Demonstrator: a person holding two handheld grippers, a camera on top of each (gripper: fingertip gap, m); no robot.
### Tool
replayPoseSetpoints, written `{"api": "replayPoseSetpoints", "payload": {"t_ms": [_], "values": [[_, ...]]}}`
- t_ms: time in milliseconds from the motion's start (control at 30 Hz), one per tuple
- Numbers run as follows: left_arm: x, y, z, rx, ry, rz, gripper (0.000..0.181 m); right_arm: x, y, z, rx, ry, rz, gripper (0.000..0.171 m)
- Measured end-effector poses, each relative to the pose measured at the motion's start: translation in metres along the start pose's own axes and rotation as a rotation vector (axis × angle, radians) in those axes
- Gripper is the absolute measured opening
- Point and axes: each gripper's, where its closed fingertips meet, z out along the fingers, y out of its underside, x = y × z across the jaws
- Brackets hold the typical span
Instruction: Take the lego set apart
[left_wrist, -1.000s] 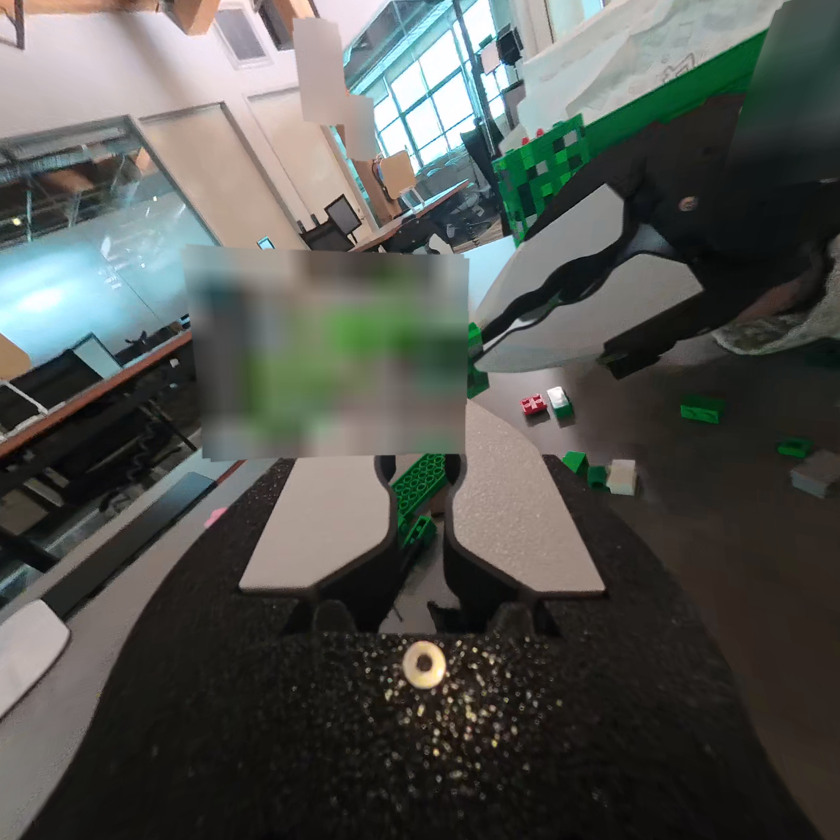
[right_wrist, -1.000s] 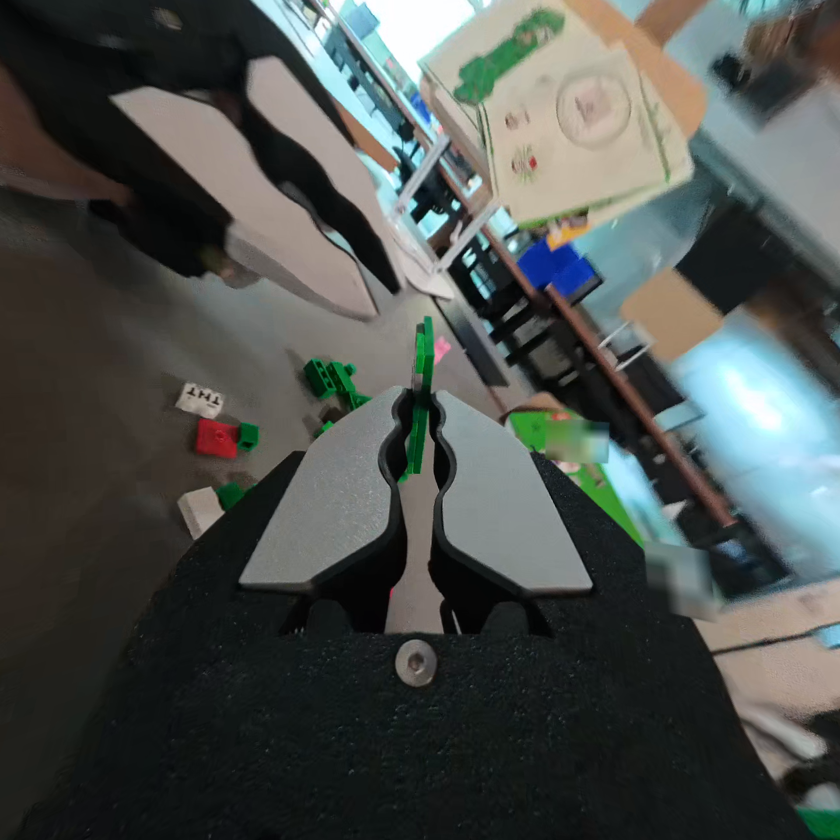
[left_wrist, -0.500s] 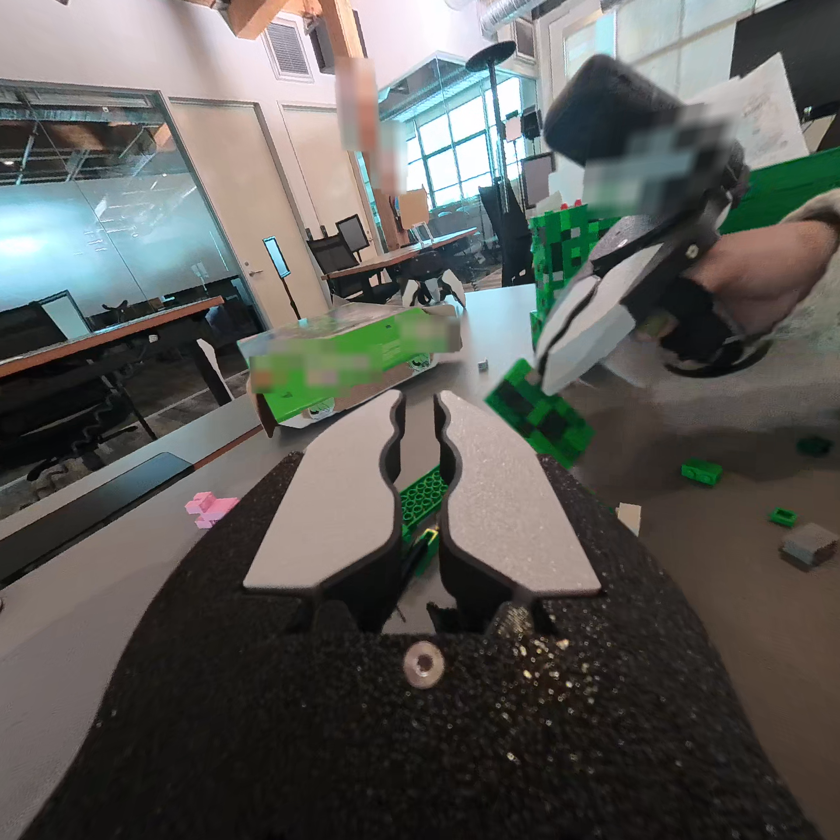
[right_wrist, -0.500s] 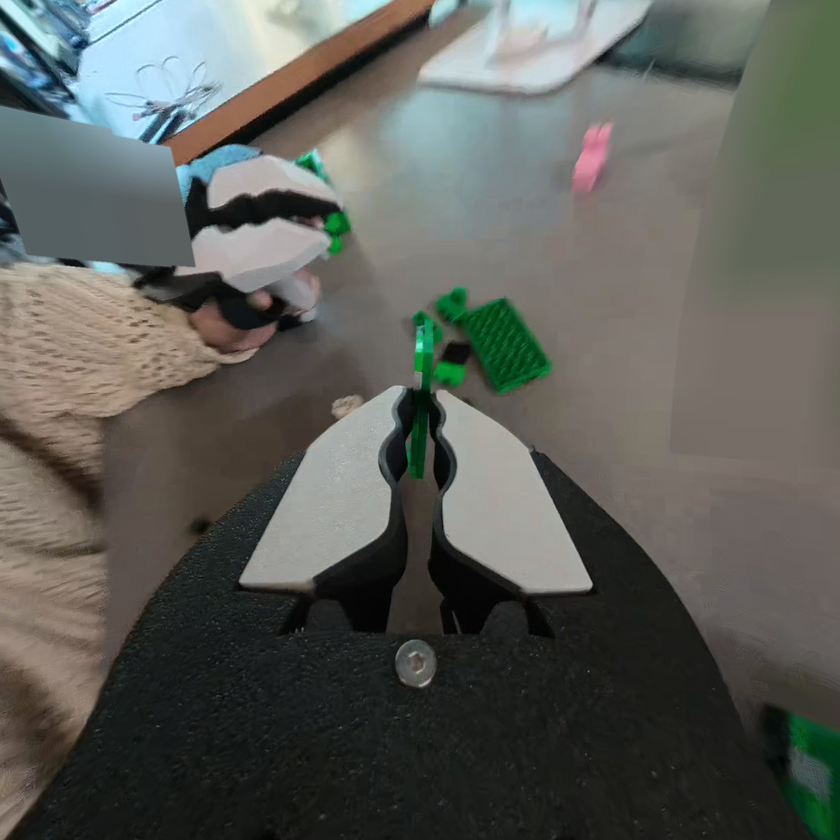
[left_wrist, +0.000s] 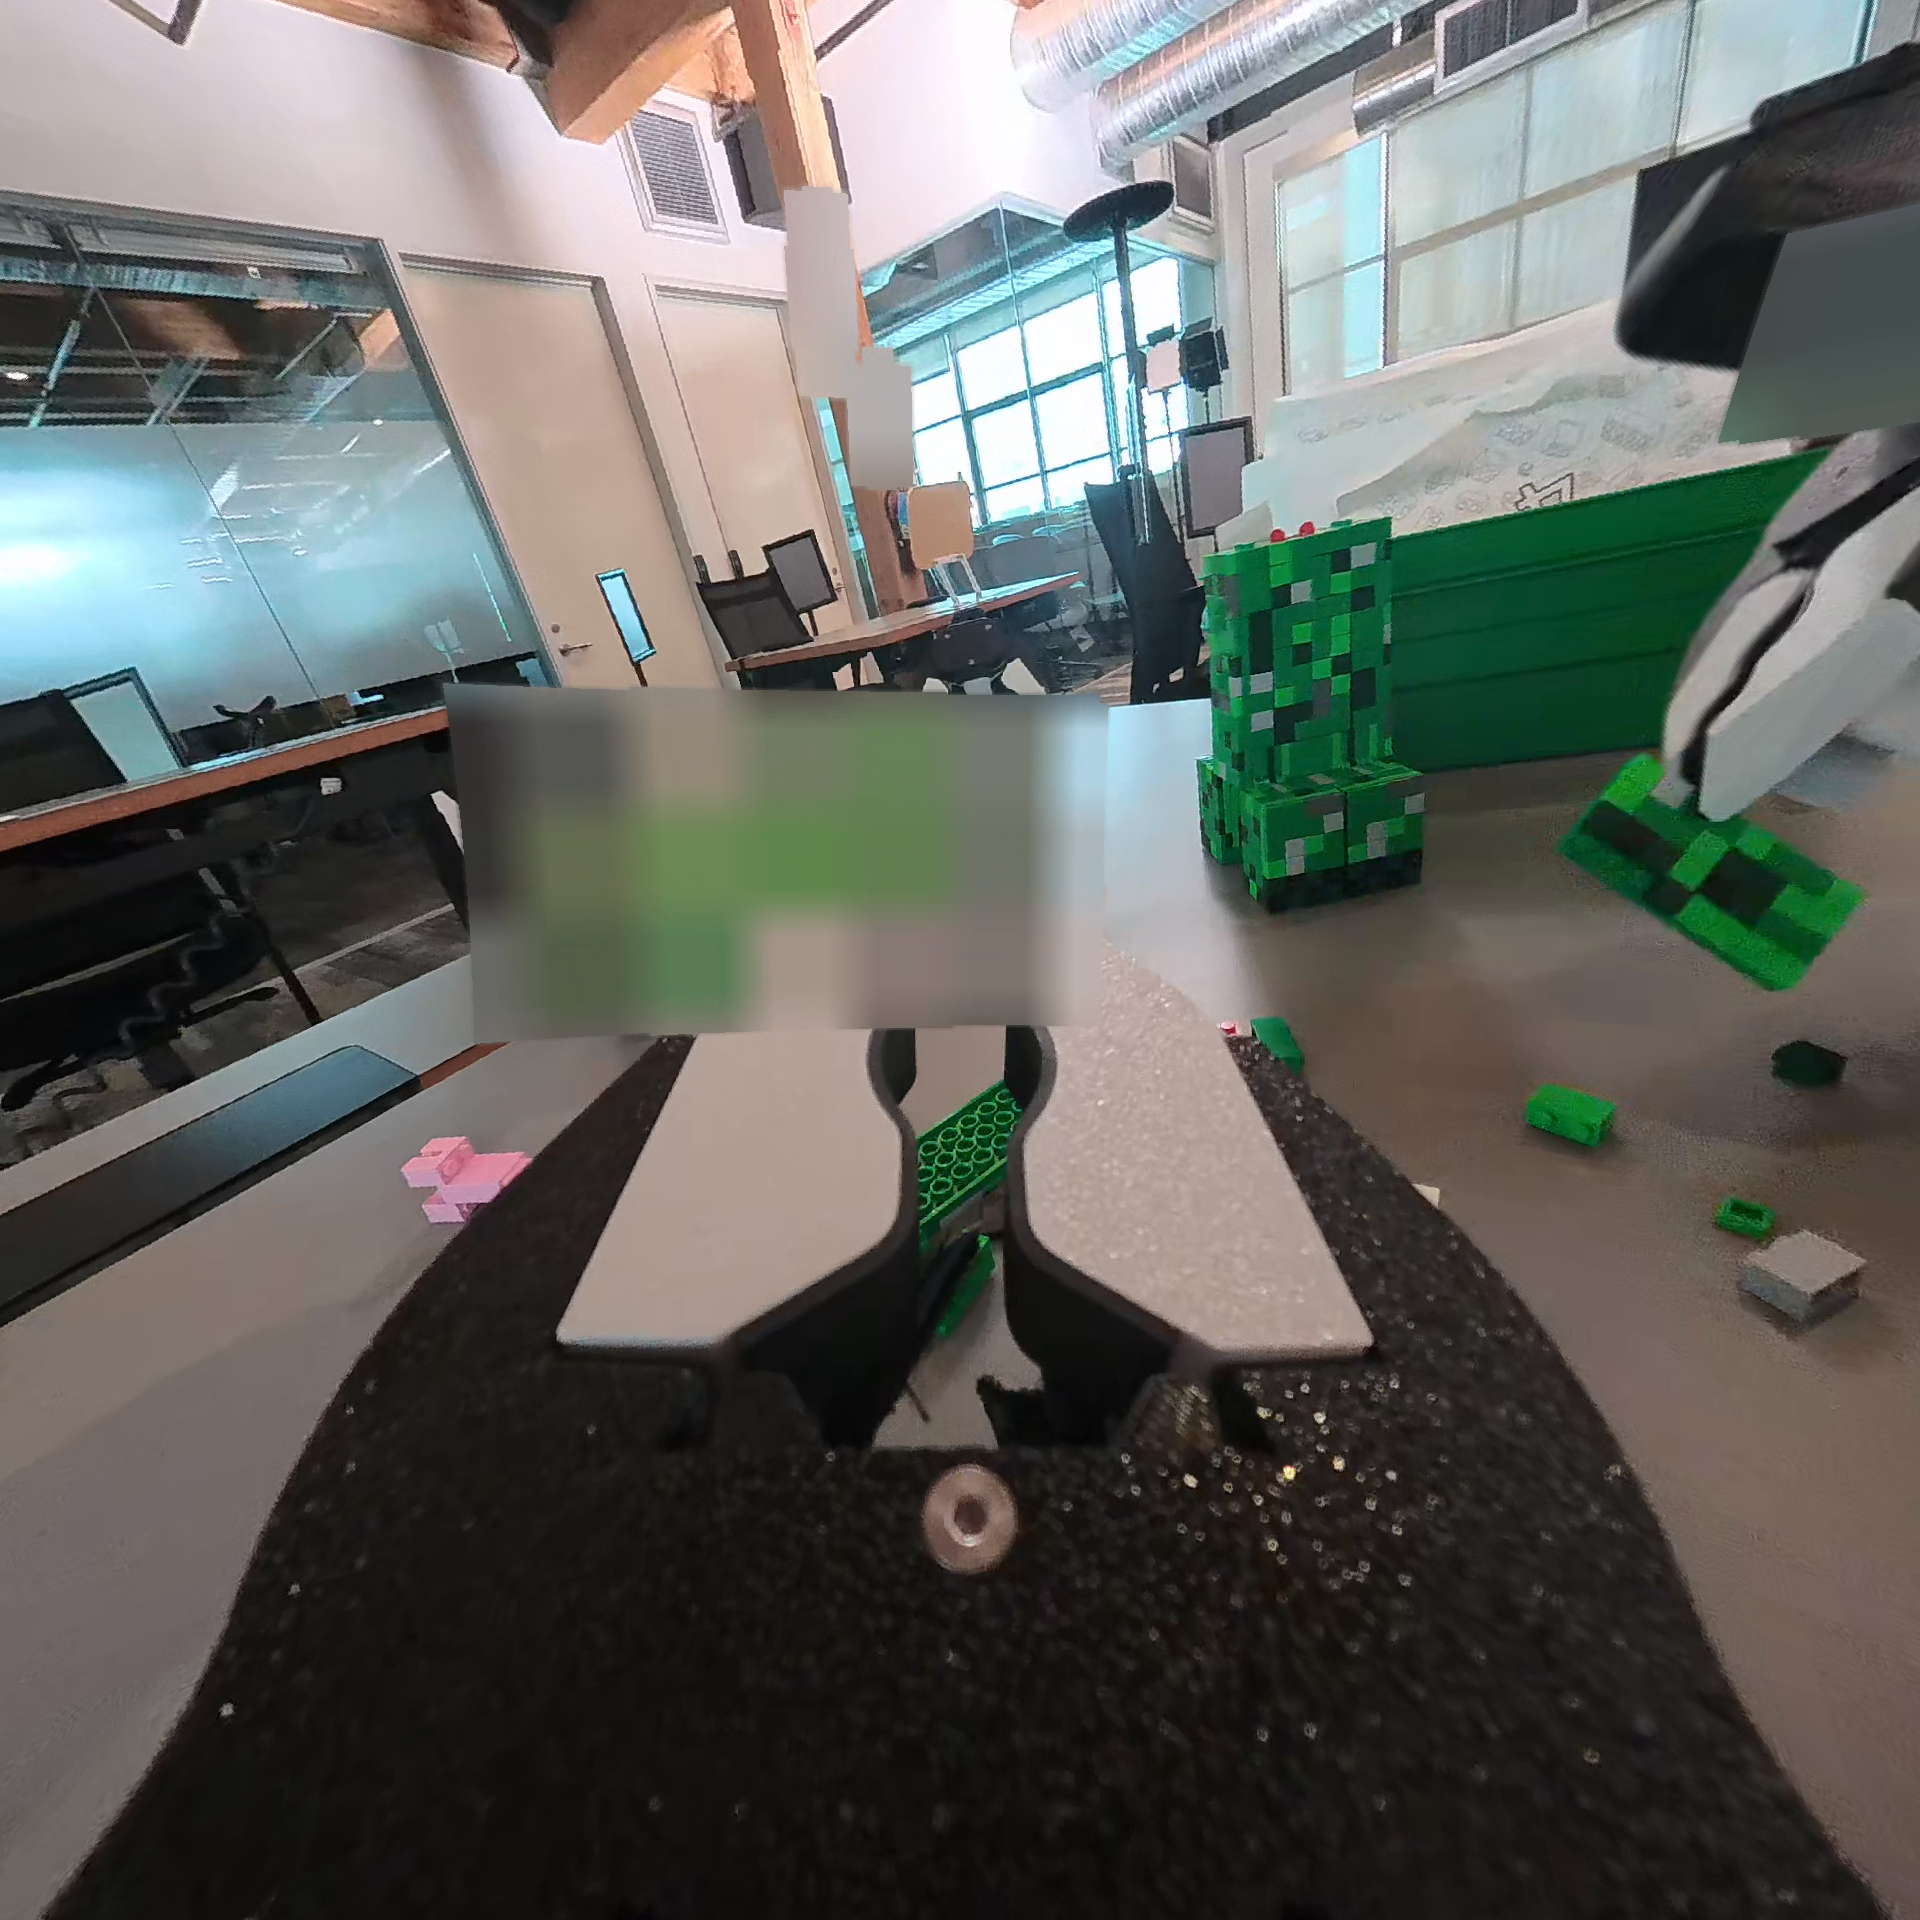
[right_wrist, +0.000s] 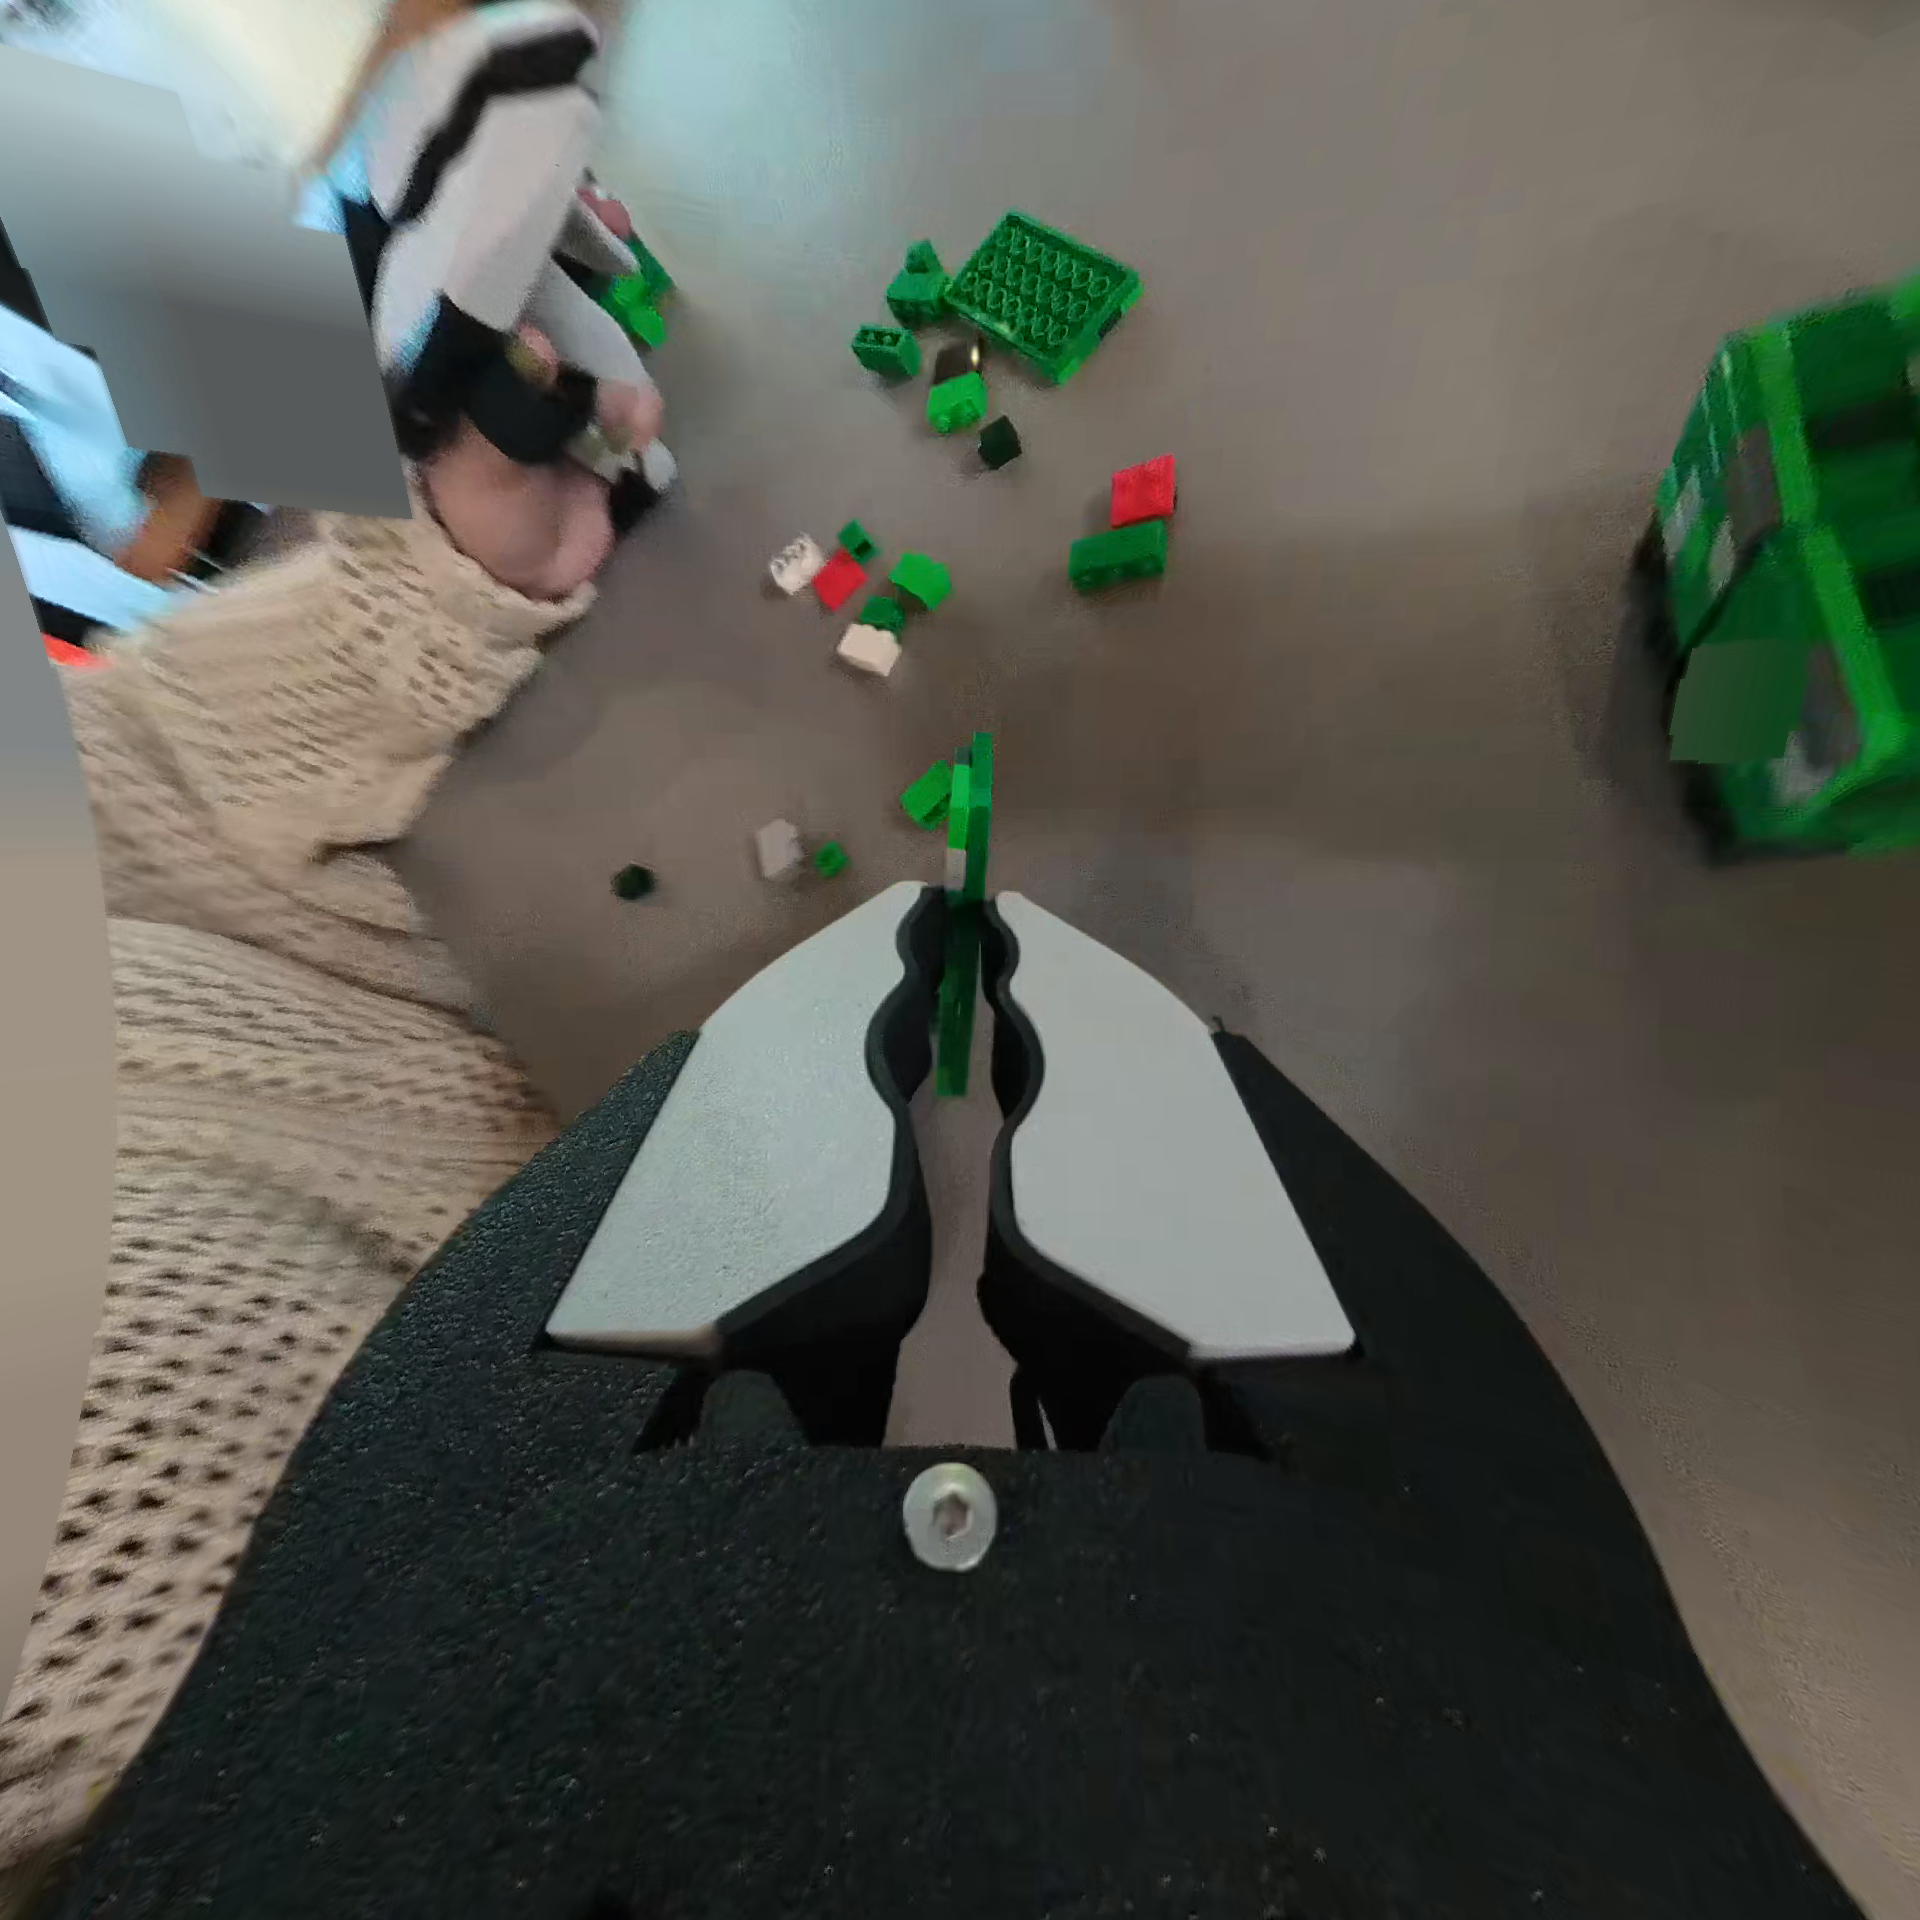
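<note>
Right claw (right_wrist: 961, 904): fingers together, clamped edge-on around a thin green plate panel (right_wrist: 966, 914). The panel stands upright between the fingers and projects past the tips. In the left wrist view the same right claw (left_wrist: 1704, 790) appears at upper right, raised above the worktop (left_wrist: 1455, 1039), with the panel (left_wrist: 1714, 873) hanging from its tips; its face shows a green and black block pattern.

Left claw (left_wrist: 961, 1049): fingers set close with a narrow gap. A green studded plate (left_wrist: 961, 1153) lies in that gap, tilted, with a dark piece behind it nearer the claw base. Whether the fingers press on the plate cannot be told. In the right wrist view the left claw (right_wrist: 582, 249) sits at upper left, blurred, held by a hand (right_wrist: 530, 509) in a cream knit sleeve (right_wrist: 260, 831).

Lego set, main body: a tall green block figure (left_wrist: 1309, 727) stands upright on the worktop ahead of the left claw and to its right, well apart from both claws. In the right wrist view it shows blurred at the far right (right_wrist: 1797, 582).

Loose parts on the worktop:
- Ahead of the right claw: a square green plate (right_wrist: 1039, 296) with small green bricks beside it, 2 red bricks (right_wrist: 1143, 488), white bricks (right_wrist: 868, 649) and further green bricks.
- Right of the left claw: a green brick (left_wrist: 1569, 1114), a grey tile (left_wrist: 1803, 1273).
- Left of the left claw: a pink piece (left_wrist: 457, 1174).
</note>
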Motion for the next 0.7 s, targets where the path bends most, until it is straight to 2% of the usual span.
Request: {"api": "replayPoseSetpoints", "payload": {"t_ms": [67, 167, 267, 367, 467, 533, 600, 700], "values": [[0.001, 0.000, 0.000, -0.002, -0.001, 0.010, 0.011, 0.005, 0.004, -0.006, 0.019, -0.063, 0.086, 0.005], [0.001, 0.000, -0.001, -0.003, -0.009, 0.025, 0.011, 0.031, 0.020, -0.006, -0.073, -0.005, 0.161, 0.006], [0.002, -0.003, -0.003, 0.005, -0.016, 0.043, 0.011, 0.051, 0.022, -0.004, -0.092, 0.054, 0.209, 0.009], [0.003, -0.003, -0.004, 0.004, -0.019, 0.058, 0.010, 0.065, 0.019, -0.007, -0.086, 0.172, 0.139, 0.033], [0.010, -0.004, -0.006, 0.001, 0.031, 0.063, 0.013, 0.052, -0.003, -0.024, 0.049, 0.232, -0.083, 0.045], [0.013, -0.005, -0.007, 0.009, 0.058, 0.071, 0.015, 0.016, -0.007, -0.032, 0.125, 0.162, -0.352, 0.040], [0.017, -0.005, -0.007, 0.014, 0.081, 0.056, 0.017, -0.036, 0.020, -0.026, 0.085, -0.024, -0.604, 0.041], [0.025, -0.004, -0.005, 0.010, 0.124, 0.061, 0.021, -0.051, 0.071, -0.007, -0.110, -0.034, -0.805, 0.041]]}}
